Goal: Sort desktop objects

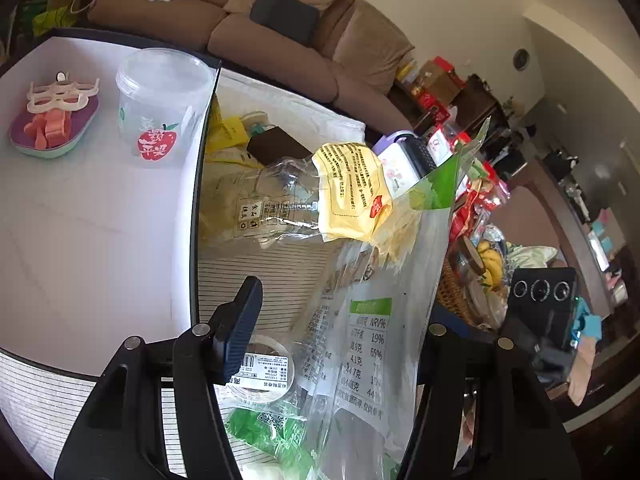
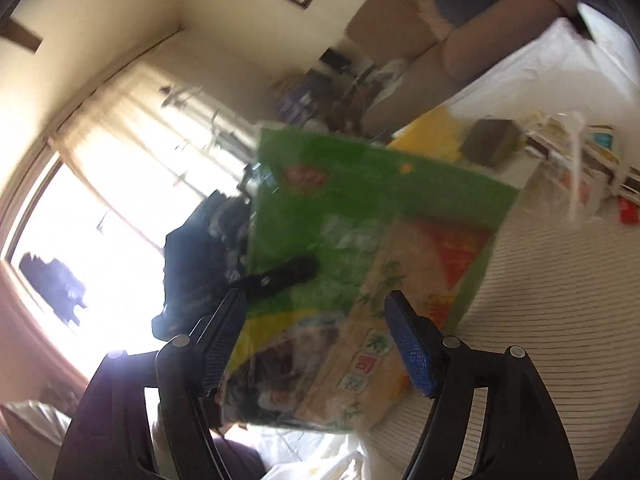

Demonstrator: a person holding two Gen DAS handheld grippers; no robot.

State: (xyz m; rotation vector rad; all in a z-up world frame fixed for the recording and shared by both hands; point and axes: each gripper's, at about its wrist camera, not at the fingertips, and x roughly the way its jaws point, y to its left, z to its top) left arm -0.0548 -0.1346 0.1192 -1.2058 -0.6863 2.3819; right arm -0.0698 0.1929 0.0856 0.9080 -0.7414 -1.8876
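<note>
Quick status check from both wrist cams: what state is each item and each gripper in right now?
Green snack bag: upright, lifted, between the left gripper's fingers; grip not visible.
Right gripper: open, bag's front just ahead.
Clear apple-print tub: upright, lid on.
Purple tray: flat on the table, holding pink pieces.
Crushed clear bottle: lying on its side.

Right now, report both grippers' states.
Left gripper: jaws open, snack bag between them.
Right gripper: jaws open around the same bag.
</note>
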